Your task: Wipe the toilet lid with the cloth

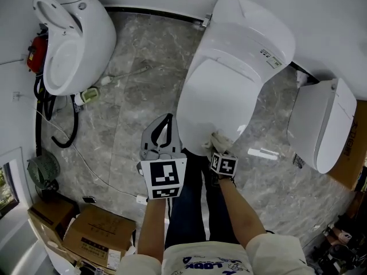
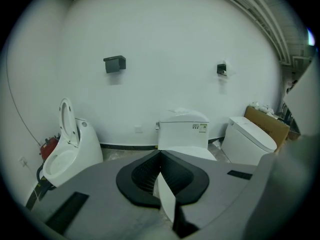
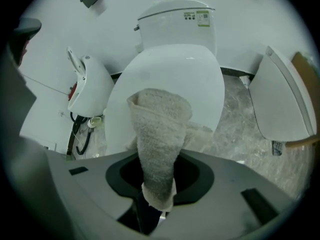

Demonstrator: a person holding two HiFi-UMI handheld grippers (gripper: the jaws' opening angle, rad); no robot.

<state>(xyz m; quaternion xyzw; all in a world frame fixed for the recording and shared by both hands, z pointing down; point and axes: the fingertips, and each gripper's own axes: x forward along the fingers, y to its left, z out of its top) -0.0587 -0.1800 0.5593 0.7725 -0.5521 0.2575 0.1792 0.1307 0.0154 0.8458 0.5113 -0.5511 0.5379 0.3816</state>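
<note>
Your right gripper (image 3: 156,196) has its jaws clamped on the cloth (image 3: 162,129), which drapes onto the front of the toilet lid (image 3: 172,69). The head view shows only a scrap of that cloth. Your left gripper (image 2: 160,156), jaws together and empty, hovers beside the lid.

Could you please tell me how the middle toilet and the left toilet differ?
The middle toilet has its lid down; the left toilet has its lid raised, bowl exposed. The middle toilet has a boxy tank; the left toilet is a rounded one-piece. The cloth rests on the middle toilet, not the left toilet. Both are white.
</note>
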